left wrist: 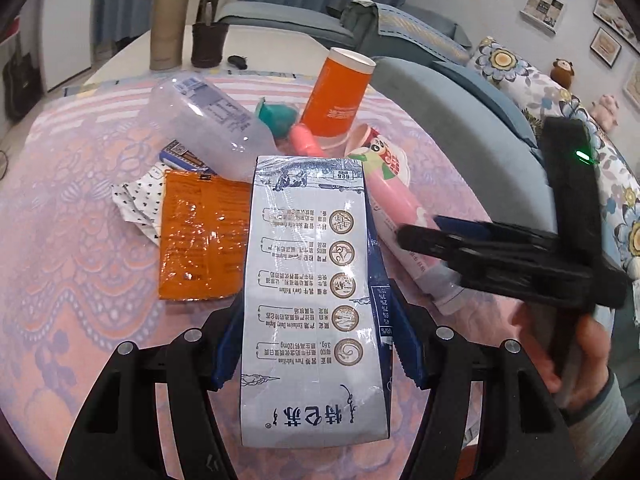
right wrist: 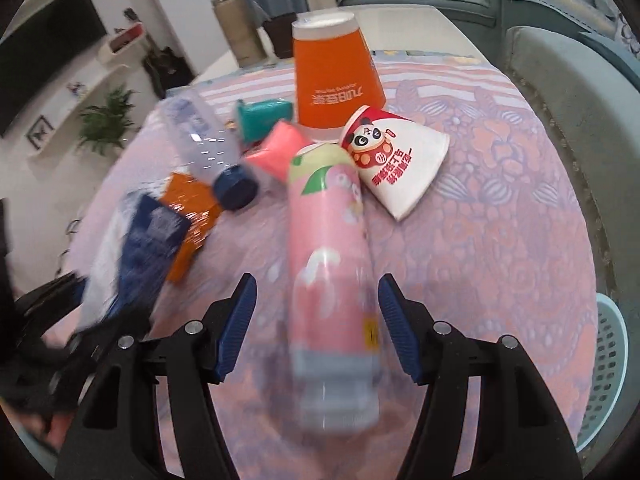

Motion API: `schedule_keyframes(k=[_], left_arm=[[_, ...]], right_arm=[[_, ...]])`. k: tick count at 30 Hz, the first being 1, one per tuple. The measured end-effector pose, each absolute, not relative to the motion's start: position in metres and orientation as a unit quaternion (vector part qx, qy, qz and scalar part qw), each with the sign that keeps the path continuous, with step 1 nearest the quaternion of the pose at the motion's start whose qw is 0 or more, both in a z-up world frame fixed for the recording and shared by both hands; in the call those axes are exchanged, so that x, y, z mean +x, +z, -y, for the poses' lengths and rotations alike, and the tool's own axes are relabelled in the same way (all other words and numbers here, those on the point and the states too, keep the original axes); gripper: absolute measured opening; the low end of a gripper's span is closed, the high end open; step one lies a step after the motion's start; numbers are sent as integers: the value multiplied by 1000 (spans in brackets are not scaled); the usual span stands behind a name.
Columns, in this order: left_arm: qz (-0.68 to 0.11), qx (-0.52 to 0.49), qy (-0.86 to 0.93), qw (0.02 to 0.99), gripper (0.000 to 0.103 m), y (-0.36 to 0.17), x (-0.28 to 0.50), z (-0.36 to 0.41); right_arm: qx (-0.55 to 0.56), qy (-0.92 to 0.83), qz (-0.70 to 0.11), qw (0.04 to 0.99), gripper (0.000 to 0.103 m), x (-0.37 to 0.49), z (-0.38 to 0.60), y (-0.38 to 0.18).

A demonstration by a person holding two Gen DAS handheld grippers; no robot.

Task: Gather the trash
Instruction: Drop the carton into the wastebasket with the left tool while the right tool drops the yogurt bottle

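Observation:
My left gripper [left wrist: 316,340] is shut on a blue-and-white milk carton [left wrist: 312,288], which shows blurred in the right wrist view [right wrist: 132,256]. My right gripper [right wrist: 316,320] is open, its jaws on either side of a pink bottle [right wrist: 332,264] lying on the table, with gaps on both sides. In the left wrist view the right gripper [left wrist: 424,240] sits over the pink bottle [left wrist: 396,208]. Other trash: an upturned orange cup [right wrist: 336,80], a panda paper cup [right wrist: 396,160], a clear plastic bottle [left wrist: 204,128], an orange packet [left wrist: 200,236].
A pink patterned tablecloth [right wrist: 500,220] covers the table. A light blue basket [right wrist: 608,364] stands low at the right beside a grey-blue sofa [right wrist: 568,92]. A teal wrapper [right wrist: 264,118], a pink piece [right wrist: 276,150], a thermos [left wrist: 168,28] and a dark pot [left wrist: 208,42] stand farther back.

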State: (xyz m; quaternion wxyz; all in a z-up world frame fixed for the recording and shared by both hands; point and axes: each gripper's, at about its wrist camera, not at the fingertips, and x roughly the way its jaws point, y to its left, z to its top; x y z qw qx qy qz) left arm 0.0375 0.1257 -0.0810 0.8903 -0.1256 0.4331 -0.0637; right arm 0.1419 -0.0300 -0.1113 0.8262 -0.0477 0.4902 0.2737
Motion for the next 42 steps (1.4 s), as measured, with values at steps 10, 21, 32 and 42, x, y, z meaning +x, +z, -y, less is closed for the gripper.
schedule_keyframes(k=[10,21,32,42], left_arm=[[-415,-121,-71,899,61,-70,42,-120],[-337,-112,-120,927,61,-2,53,-76],[-307,-67,-213,925,61,28,92,53],[-347,-46,-294,889,61,-27,125,171]], right_arm=[[-45,277,-486,827,46,150,18,-114],[43,239,-386,890,46,126,127,-24],[103,92,-352,926,46,112,274,-20],[136,-51,-409,901,46,104,371,-107]])
